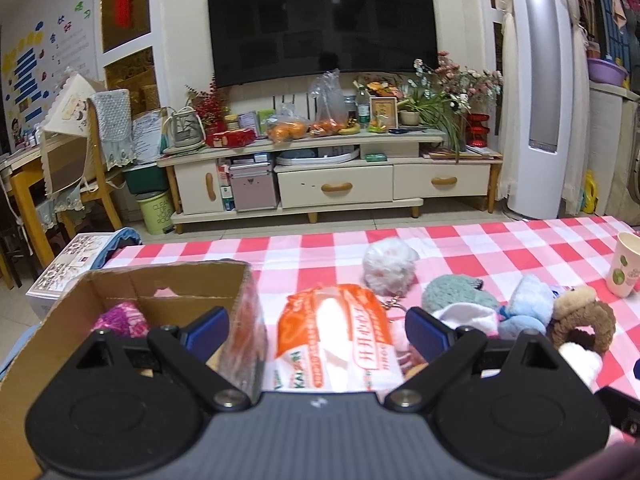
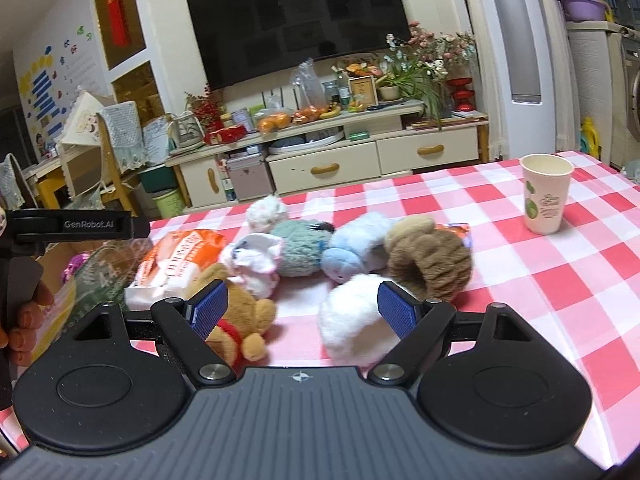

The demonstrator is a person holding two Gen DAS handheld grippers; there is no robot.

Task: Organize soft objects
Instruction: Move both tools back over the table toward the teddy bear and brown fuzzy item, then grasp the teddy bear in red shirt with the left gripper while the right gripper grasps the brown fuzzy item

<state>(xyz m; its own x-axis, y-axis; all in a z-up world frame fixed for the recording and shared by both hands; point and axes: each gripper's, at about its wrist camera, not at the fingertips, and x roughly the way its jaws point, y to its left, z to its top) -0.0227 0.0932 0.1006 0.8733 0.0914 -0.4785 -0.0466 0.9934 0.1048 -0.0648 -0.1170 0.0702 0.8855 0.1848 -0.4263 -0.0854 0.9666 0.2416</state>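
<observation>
Several soft toys lie on the checked tablecloth: a white pom-pom [image 1: 390, 266], a green plush [image 1: 456, 292], a blue plush [image 1: 528, 306] and a brown plush [image 1: 582, 316]. An orange-and-white tissue pack [image 1: 340, 340] lies next to a cardboard box [image 1: 52, 332] that holds a purple soft item [image 1: 120, 318]. My left gripper [image 1: 316, 328] is open, over the tissue pack. My right gripper [image 2: 302, 308] is open, low over the table between a bear in a red top [image 2: 236, 320] and a white plush [image 2: 352, 324]. The brown plush [image 2: 430, 260] and blue plush [image 2: 356, 248] lie beyond.
A paper cup [image 2: 546, 194] stands at the far right of the table [image 2: 560, 280]. The left gripper's body [image 2: 72, 226] and the hand holding it show at the left edge of the right wrist view. A TV stand and a chair stand beyond the table.
</observation>
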